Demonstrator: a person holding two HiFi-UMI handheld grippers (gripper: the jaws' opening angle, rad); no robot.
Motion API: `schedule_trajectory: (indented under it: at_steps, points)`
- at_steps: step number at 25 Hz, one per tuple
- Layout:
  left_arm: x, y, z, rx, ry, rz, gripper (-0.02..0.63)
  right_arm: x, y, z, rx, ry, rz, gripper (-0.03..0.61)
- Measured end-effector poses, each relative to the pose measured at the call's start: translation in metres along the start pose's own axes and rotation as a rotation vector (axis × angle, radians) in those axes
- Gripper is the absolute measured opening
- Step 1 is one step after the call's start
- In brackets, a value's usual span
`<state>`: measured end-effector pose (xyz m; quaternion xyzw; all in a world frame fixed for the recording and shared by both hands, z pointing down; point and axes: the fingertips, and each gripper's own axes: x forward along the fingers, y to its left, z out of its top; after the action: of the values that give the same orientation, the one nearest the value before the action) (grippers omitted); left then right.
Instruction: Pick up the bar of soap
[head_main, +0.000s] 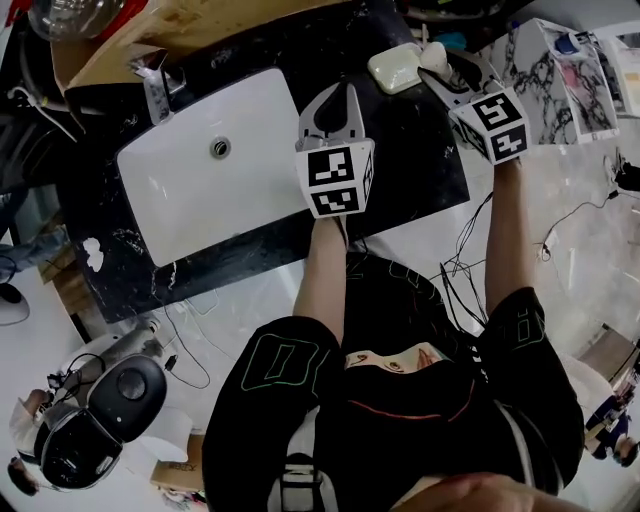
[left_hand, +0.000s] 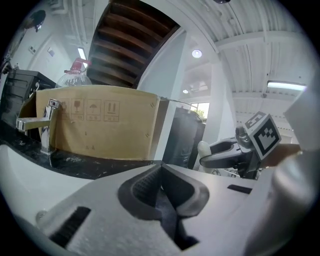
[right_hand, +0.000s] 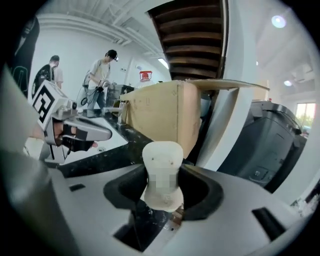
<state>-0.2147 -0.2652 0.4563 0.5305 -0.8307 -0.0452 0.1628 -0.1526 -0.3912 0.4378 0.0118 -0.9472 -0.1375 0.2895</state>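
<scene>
A cream-white bar of soap (right_hand: 162, 174) stands upright between the jaws of my right gripper (right_hand: 163, 192), which is shut on it. In the head view the soap (head_main: 433, 56) shows at the tip of the right gripper (head_main: 441, 68), just right of a pale soap dish (head_main: 394, 68) on the black counter (head_main: 410, 150). My left gripper (head_main: 331, 102) hovers over the counter by the basin's right edge. Its jaws (left_hand: 161, 172) are shut with nothing between them. The left gripper view shows the right gripper (left_hand: 231, 151) with the soap (left_hand: 203, 149) at its tip.
A white basin (head_main: 200, 170) with a chrome faucet (head_main: 156, 86) is set in the counter. A cardboard box (head_main: 150, 30) stands behind it. A marble-patterned block (head_main: 545, 70) lies at the right. Cables (head_main: 465, 255) trail on the floor. Two people (right_hand: 97, 75) stand far off.
</scene>
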Motion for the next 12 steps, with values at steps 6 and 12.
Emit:
schedule_trajectory:
  at_steps: [6, 12]
  points:
    - [-0.006, -0.022, 0.010, 0.036, -0.019, -0.033, 0.008, -0.041, 0.000, 0.004, 0.122, -0.116, -0.088, 0.206]
    - [-0.015, -0.049, 0.018, 0.075, -0.035, -0.067, 0.008, -0.087, 0.000, 0.005, 0.268, -0.245, -0.187, 0.206]
